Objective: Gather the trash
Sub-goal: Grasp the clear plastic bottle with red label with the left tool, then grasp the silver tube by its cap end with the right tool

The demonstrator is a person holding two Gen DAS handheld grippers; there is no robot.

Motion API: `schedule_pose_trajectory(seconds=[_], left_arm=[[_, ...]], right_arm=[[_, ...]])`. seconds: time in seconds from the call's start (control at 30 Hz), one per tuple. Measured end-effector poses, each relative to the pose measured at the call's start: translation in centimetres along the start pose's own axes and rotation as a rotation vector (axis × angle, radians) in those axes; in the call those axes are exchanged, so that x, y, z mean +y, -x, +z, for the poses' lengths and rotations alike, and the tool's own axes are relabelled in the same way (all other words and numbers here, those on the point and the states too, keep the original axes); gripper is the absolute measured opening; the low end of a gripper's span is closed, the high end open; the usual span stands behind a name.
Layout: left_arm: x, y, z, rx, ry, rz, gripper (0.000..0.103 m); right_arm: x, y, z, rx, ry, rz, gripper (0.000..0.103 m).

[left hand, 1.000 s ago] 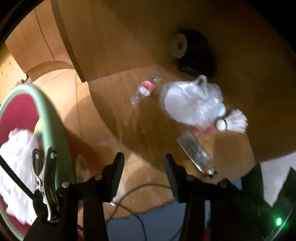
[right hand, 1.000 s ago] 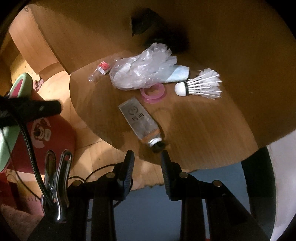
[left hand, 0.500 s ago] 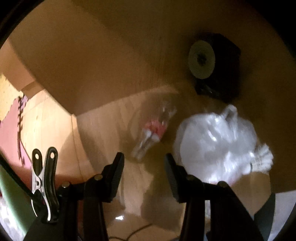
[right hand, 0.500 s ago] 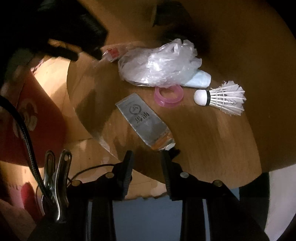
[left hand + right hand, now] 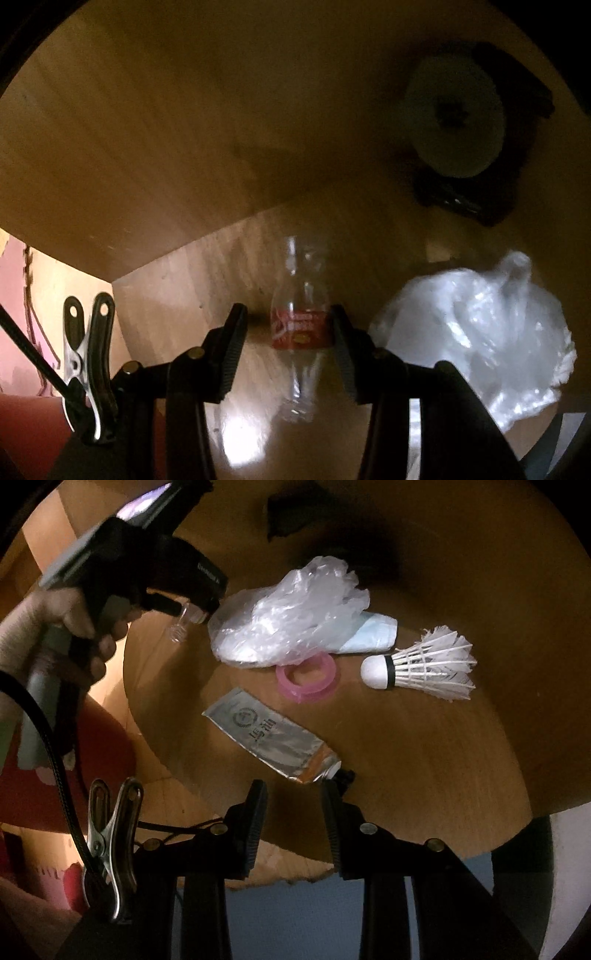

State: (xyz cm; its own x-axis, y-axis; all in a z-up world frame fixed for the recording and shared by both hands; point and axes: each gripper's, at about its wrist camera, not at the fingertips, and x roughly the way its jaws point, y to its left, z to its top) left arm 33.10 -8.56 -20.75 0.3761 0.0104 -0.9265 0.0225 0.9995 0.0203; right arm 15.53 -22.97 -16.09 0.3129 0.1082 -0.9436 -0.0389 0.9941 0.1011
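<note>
A clear plastic bottle (image 5: pixel 300 332) with a red label lies on the round wooden table (image 5: pixel 406 757). My left gripper (image 5: pixel 287 314) hangs low over it, open, its fingers astride the label; a gap shows on the left side. From the right wrist view only the bottle's neck (image 5: pixel 180 627) shows under the left tool, which a hand (image 5: pixel 55 616) holds. My right gripper (image 5: pixel 293 790) stands open with nothing in it at the table's near edge, just short of the cap of a flattened silver tube (image 5: pixel 269 742).
A crumpled clear plastic bag (image 5: pixel 288 620) lies right of the bottle, over a pale blue packet (image 5: pixel 376 637). A pink ring (image 5: pixel 306 679) and a white shuttlecock (image 5: pixel 424 664) lie nearby. A pale roll on a dark object (image 5: pixel 458 129) sits at the back. Red mat on the floor, left.
My left gripper has swung from the green-rimmed bin across to the table and come down over the bottle, which now lies between its fingers. The right gripper has stayed put.
</note>
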Motion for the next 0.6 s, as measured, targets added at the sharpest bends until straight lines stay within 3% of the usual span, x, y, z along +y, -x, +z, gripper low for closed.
schedule_pose_trajectory(seconds=[0.17,0.27,0.37,0.6], left_arm=[[0.9,-0.4,0.0,-0.012,0.035,-0.025,0.049],[1.2,-0.2,-0.6,-0.025,0.02,-0.042,0.033],[1.8,0.3,-1.7,-0.003,0.036,-0.089,0.032],[2.4,1.2,-3.6,0.022,0.06,-0.132,0.032]], right_arm=[[-0.4,0.1,0.2,-0.005,-0.009,0.012,0.032],[-0.1,0.4,0.1,-0.008,-0.009,0.011,0.032],[-0.2,0.5,0.8,-0.02,-0.004,0.015,0.032],[-0.2,1.0,1.0,-0.037,0.046,0.034,0.057]])
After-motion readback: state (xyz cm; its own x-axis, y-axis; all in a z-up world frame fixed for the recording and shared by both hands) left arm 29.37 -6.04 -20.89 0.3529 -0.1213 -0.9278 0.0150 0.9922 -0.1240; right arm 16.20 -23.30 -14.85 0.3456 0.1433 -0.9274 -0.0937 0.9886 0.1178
